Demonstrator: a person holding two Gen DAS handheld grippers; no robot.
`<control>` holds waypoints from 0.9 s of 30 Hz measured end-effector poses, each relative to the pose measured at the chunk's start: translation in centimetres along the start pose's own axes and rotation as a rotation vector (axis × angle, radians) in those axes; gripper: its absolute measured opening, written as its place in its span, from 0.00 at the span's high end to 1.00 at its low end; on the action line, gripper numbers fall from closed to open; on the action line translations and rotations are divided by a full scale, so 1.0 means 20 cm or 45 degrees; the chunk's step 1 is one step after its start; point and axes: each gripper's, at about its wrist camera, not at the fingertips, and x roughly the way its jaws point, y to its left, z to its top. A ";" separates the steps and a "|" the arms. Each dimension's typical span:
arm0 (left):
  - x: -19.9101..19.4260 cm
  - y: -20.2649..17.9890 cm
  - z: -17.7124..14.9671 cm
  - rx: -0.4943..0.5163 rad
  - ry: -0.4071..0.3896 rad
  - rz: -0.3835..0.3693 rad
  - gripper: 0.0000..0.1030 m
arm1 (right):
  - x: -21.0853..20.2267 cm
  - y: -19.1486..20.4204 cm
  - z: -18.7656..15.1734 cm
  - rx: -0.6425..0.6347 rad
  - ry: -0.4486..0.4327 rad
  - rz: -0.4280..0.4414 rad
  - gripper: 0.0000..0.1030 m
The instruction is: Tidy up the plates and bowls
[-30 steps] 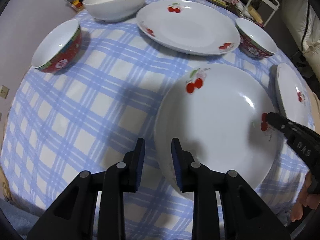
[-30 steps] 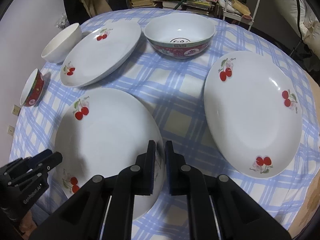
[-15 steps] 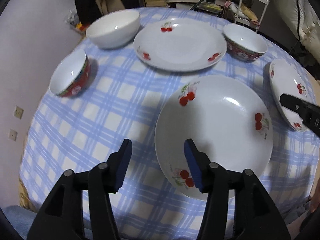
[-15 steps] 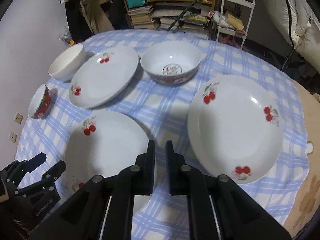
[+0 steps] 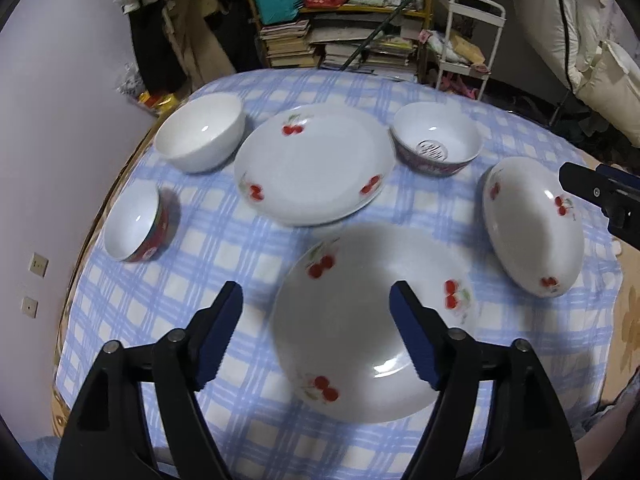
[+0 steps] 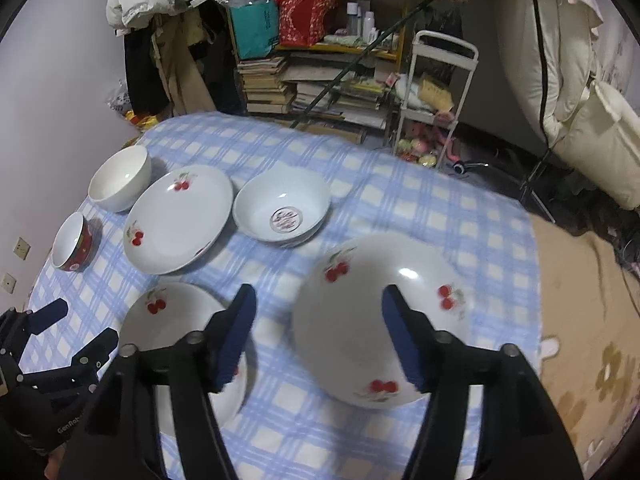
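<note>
Dim indoor light with a cool cast. Small glare spots sit on the near plate [image 5: 372, 324] and white bowl [image 5: 200, 132]. Motion blur softens the checked cloth [image 6: 420, 208] around that plate. Fisheye bending curves the desk edge; black corners frame both views.

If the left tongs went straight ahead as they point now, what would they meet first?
Most likely the near cherry plate, which lies on the tablecloth right ahead between the fingers of the open left tongs. How high they hang above it is unclear.

Open cloth [image 5: 224, 248] btwn small bowl [image 5: 134, 226], plates [image 5: 372, 320].
</note>
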 end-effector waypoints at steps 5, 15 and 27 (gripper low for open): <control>-0.03 -0.12 0.09 0.026 -0.015 -0.015 0.18 | -0.08 -0.14 0.06 -0.010 -0.043 -0.039 0.09; -0.02 -0.36 0.22 0.103 -0.052 -0.021 0.17 | -0.04 -0.48 0.07 0.076 -0.014 -0.039 0.07; 0.15 -0.58 0.28 0.138 -0.028 -0.091 0.17 | 0.23 -0.73 -0.01 0.193 0.115 0.044 0.07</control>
